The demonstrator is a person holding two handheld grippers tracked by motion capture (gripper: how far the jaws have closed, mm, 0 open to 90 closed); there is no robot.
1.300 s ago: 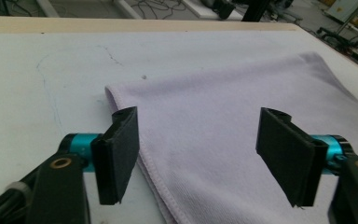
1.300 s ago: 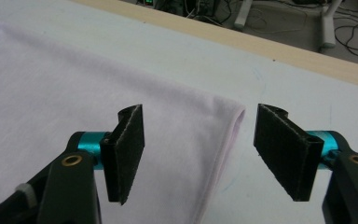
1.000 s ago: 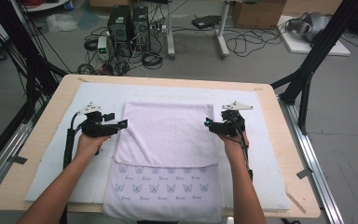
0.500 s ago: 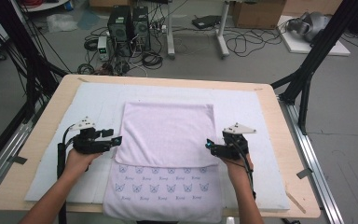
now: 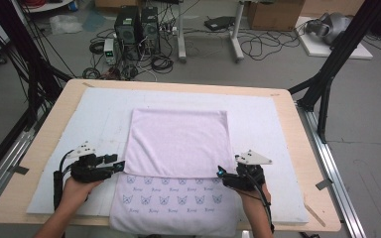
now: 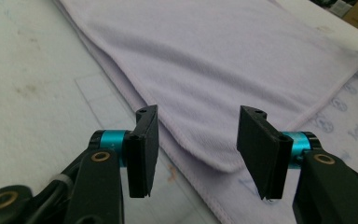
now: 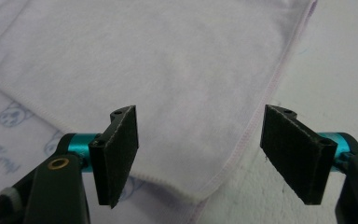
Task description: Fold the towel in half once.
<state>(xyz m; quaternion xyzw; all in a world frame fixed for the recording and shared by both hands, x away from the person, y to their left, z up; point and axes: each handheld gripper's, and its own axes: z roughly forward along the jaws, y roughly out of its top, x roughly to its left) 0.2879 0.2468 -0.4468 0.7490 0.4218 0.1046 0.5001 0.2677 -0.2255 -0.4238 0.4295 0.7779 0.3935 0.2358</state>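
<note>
Towel with cat-face print, its script too small to read; both grippers' jaws apart, empty.

Folded towel corner between parted tool jaws

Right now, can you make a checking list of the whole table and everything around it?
Surface: wooden table covered by a white mat, which has faint marks.
Job's things: lilac towel, top layer folded over so the printed strip near the person shows.
Clutter: nothing seen on the mat.
Grippers: left gripper at the fold's left corner, jaws just been closing, apart, corner between them, not pinched. Right gripper at the fold's right corner, jaws apart, corner between them.
Cables: a black one trails from each gripper; loose cables on the floor.
Surroundings: computer towers, cardboard box, black frame legs.
</note>
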